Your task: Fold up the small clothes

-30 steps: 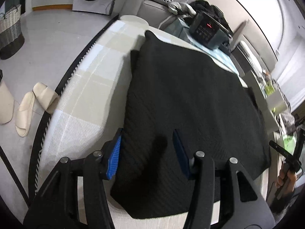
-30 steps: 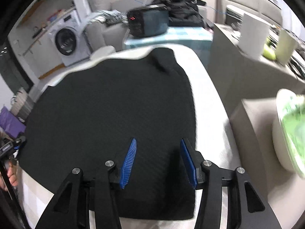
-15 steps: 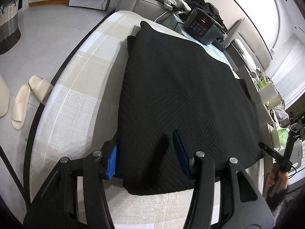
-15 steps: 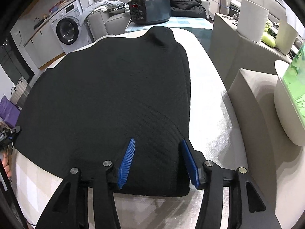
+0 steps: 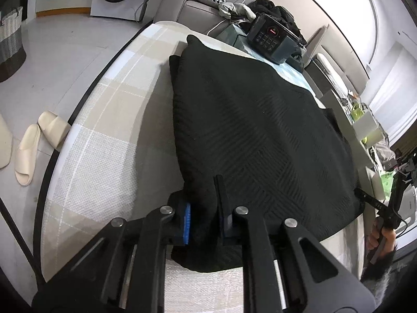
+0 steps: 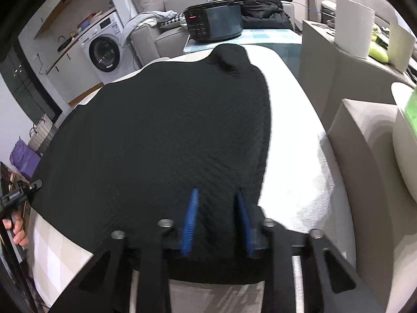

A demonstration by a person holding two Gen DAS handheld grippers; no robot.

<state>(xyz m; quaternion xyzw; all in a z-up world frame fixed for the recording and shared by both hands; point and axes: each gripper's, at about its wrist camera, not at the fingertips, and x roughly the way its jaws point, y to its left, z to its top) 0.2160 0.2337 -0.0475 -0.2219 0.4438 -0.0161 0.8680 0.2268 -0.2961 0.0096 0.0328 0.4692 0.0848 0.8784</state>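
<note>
Two blue-padded fingers of the left gripper are seen closing on the near corner of the black knitted garment at lower centre, spread across the checked bed. Right view: the right gripper is likewise closing on the garment's near edge, lower centre.

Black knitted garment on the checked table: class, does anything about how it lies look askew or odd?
Mostly flat, but the black knitted garment has one far corner humped into a small peak near the table's far edge, beside the black keypad appliance.
</note>
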